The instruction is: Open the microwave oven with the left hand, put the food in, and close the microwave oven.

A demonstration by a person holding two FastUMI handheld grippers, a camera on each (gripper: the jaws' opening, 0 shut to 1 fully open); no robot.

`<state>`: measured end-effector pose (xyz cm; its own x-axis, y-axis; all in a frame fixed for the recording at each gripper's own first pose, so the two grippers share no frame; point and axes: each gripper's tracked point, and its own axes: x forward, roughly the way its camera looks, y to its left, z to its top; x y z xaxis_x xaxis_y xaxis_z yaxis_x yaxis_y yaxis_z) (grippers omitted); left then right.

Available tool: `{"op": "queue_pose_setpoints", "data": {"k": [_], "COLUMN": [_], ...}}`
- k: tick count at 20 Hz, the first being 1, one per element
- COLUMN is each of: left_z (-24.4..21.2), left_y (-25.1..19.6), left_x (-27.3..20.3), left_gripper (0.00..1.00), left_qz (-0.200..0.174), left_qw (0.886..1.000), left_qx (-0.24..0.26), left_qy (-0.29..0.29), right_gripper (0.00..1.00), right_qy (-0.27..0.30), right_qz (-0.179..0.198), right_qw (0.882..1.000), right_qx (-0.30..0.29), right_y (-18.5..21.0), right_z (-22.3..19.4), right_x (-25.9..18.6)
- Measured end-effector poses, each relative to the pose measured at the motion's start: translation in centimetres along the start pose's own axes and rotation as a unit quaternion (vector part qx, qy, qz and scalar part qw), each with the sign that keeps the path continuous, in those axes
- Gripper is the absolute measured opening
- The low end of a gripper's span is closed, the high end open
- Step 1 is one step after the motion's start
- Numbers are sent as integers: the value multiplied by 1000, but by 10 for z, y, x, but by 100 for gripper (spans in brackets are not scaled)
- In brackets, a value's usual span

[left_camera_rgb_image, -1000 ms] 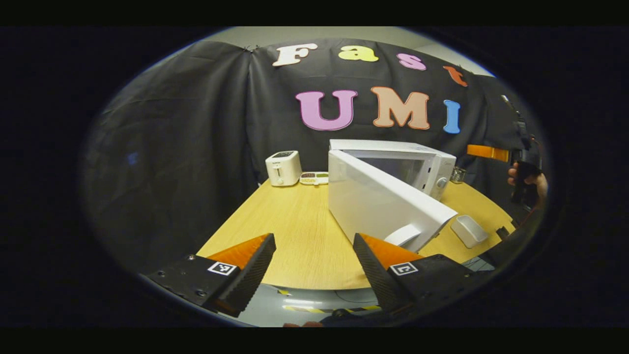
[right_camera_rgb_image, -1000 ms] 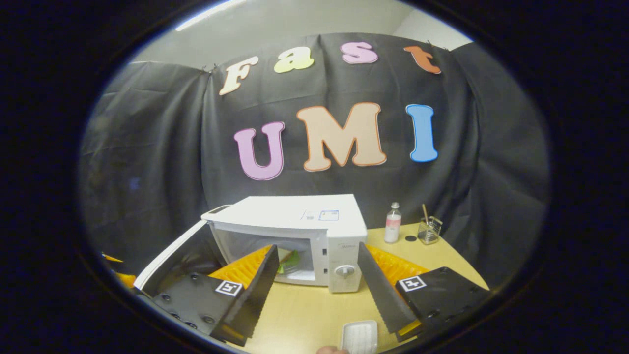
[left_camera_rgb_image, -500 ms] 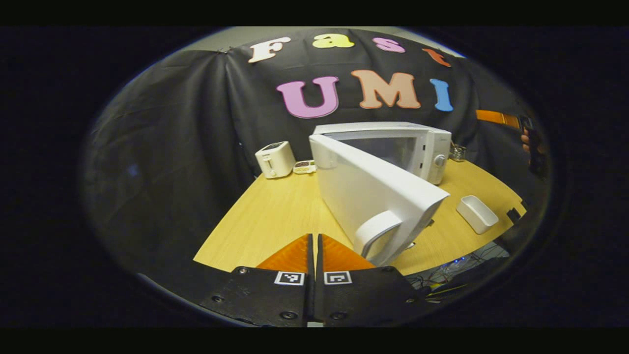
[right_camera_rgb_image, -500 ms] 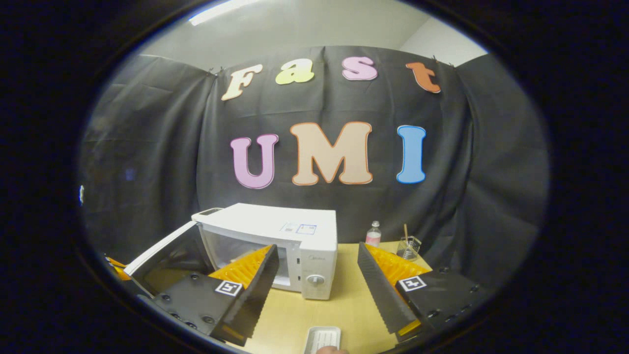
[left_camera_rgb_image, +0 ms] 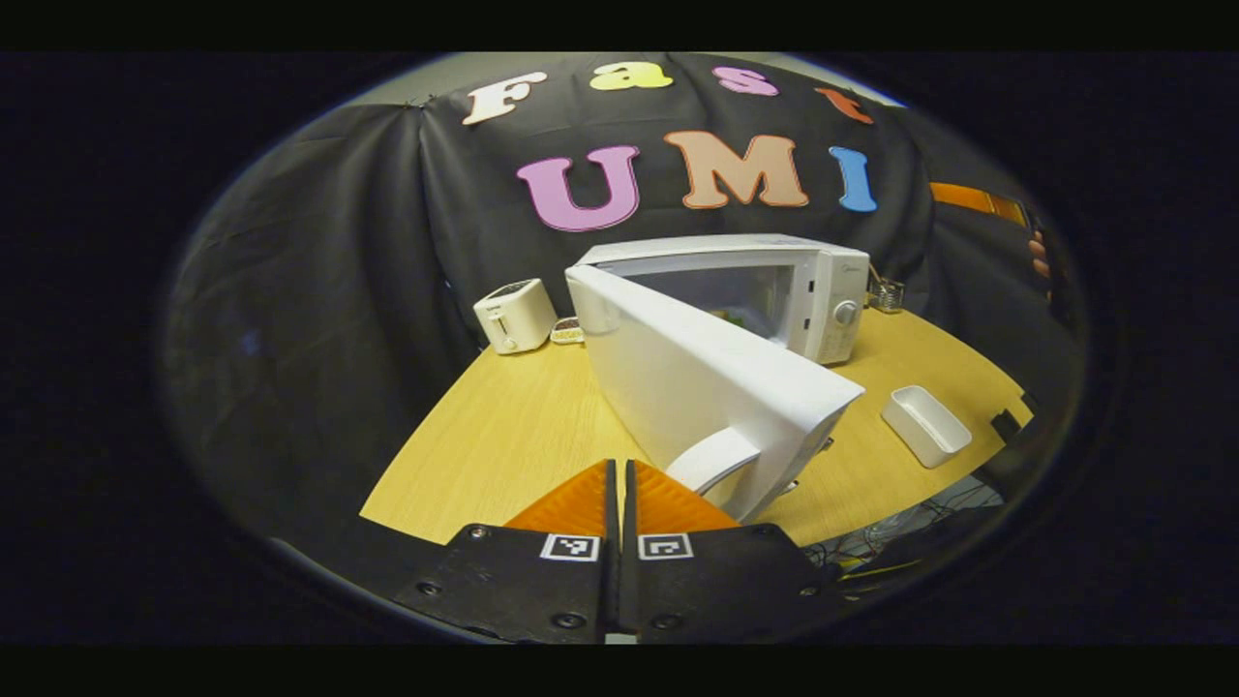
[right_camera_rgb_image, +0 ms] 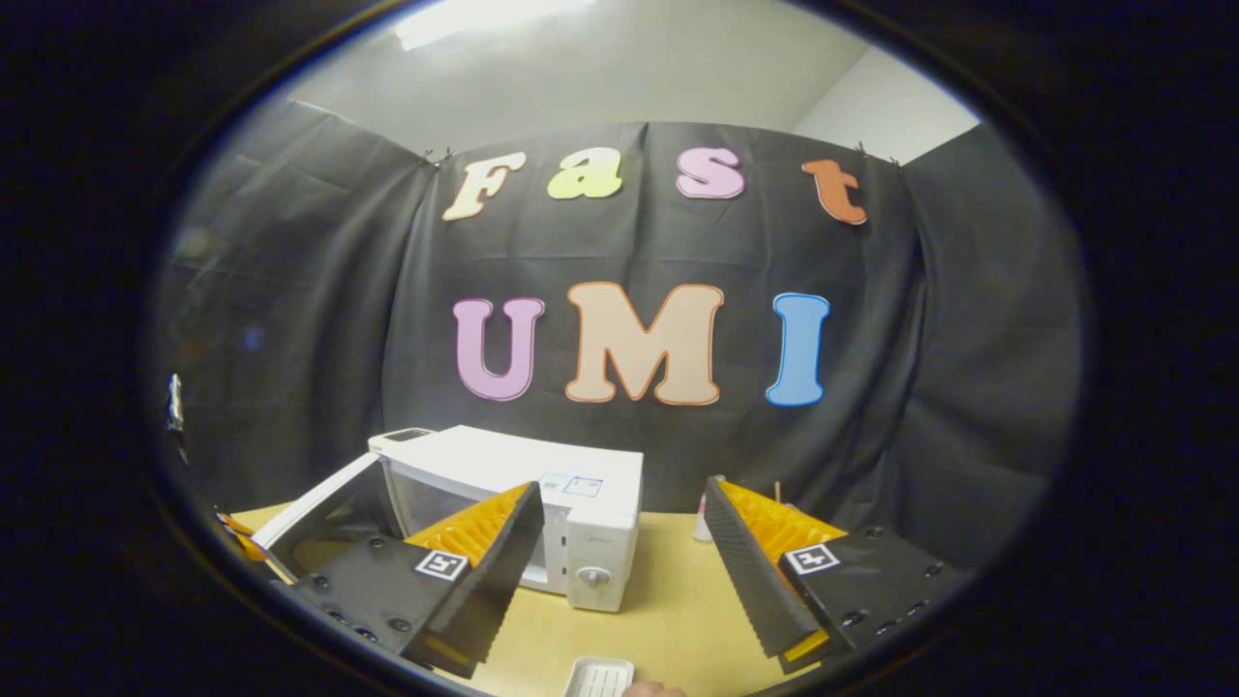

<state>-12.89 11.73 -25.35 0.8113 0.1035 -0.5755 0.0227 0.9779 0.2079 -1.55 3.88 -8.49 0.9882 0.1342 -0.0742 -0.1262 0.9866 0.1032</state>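
Door-closing stage by the look of it; the boxy white microwave oven (left_camera_rgb_image: pixel 774 290) sits on the light wooden tabletop (left_camera_rgb_image: pixel 523 426) with its big white door (left_camera_rgb_image: pixel 697 378) swung out toward the left hand-held gripper (left_camera_rgb_image: pixel 619 494), and something greenish that I take for the food (left_camera_rgb_image: pixel 738 314) is just visible inside the cavity, too small to say more. Left hand-held gripper has its fingers pressed together with nothing between them, sitting just beside the curved white door handle (left_camera_rgb_image: pixel 711 460); I can't tell if it touches. Right hand-held gripper (right_camera_rgb_image: pixel 619 552) is spread wide, holding nothing, up and back from the oven.

What could go wrong: closed fingertips pushing near the handle could skid off that smooth rounded plastic; a push off to one side might shove the whole oven along the tabletop instead of swinging the door; too soft and the latch won't catch. The small white rectangular tray (left_camera_rgb_image: pixel 924 426) sits near the door's free edge, but looks outside its closing path.
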Motion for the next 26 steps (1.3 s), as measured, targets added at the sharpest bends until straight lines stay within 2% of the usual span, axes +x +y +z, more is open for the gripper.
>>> {"op": "queue_pose_setpoints", "data": {"k": [1, 11, 12, 14, 19, 21, 22, 23, 26], "left_z": [2, 32, 36, 42, 47, 51, 52, 55, 67], "left_y": [-4, -62, -68, -84, -118, -131, -136, -140, -151], "left_x": [2, 39, 44, 51, 72, 78, 81, 85, 97], "left_gripper": [1, 1, 1, 1, 0, 1, 1, 1, 1], "left_qz": [-2, -44, -48, -60, -83, -93, -97, -100, -106], "left_qw": [1000, 999, 998, 998, 995, 994, 993, 993, 992], "left_qx": [0, 25, 24, 28, 42, 50, 57, 63, 68], "left_qy": [-3, -16, -18, -21, -21, -21, -21, -23, -27], "right_gripper": [96, 96, 100, 96, 96, 96, 100, 96, 96], "right_qy": [-1, -9, -6, -4, -2, -3, -3, -1, 7], "right_qz": [-1, -15, -15, -20, -29, -35, -39, -43, -58], "right_qw": [1000, 1000, 1000, 1000, 1000, 999, 999, 999, 998], "right_qx": [-2, -13, -10, -6, -3, -3, -4, -4, 11], "right_y": [-3, -33, -36, -44, -64, -72, -77, -82, -96], "right_z": [1, 8, 6, 4, 6, 6, 6, 5, -3], "right_x": [-1, -30, -32, -37, -51, -56, -59, -62, -69]}}
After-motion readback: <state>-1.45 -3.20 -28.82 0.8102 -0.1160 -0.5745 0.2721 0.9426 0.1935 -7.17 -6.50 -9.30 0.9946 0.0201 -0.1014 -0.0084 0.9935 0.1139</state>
